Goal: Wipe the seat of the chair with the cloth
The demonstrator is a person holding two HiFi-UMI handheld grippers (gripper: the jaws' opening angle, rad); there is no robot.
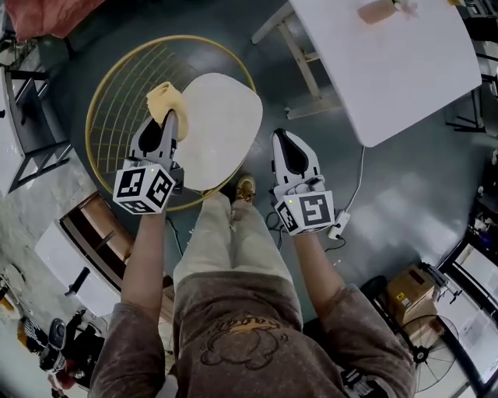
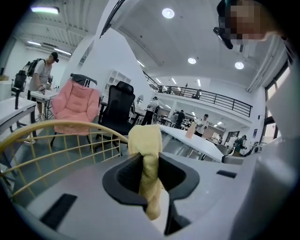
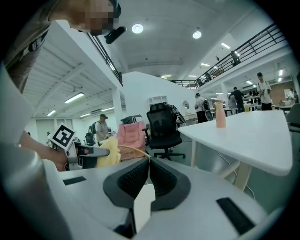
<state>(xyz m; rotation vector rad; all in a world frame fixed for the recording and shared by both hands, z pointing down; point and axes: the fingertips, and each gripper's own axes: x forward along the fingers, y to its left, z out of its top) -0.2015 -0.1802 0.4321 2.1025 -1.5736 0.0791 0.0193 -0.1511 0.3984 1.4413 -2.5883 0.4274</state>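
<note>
The chair has a round cream seat (image 1: 218,128) and a curved yellow wire back (image 1: 117,101). My left gripper (image 1: 169,118) is shut on a yellow cloth (image 1: 166,99), held at the seat's left edge. In the left gripper view the cloth (image 2: 149,159) hangs pinched between the jaws, with the wire back (image 2: 61,129) behind it. My right gripper (image 1: 285,138) floats to the right of the seat, shut with nothing in it. In the right gripper view its jaws (image 3: 149,165) meet, and the left gripper with the cloth (image 3: 108,154) shows at the left.
A white table (image 1: 389,62) stands at the upper right with a pink bottle (image 1: 377,11) on it. My legs and a shoe (image 1: 246,189) are just below the seat. A cable and plug (image 1: 341,225) lie on the floor. Boxes and gear (image 1: 408,291) sit at the lower right.
</note>
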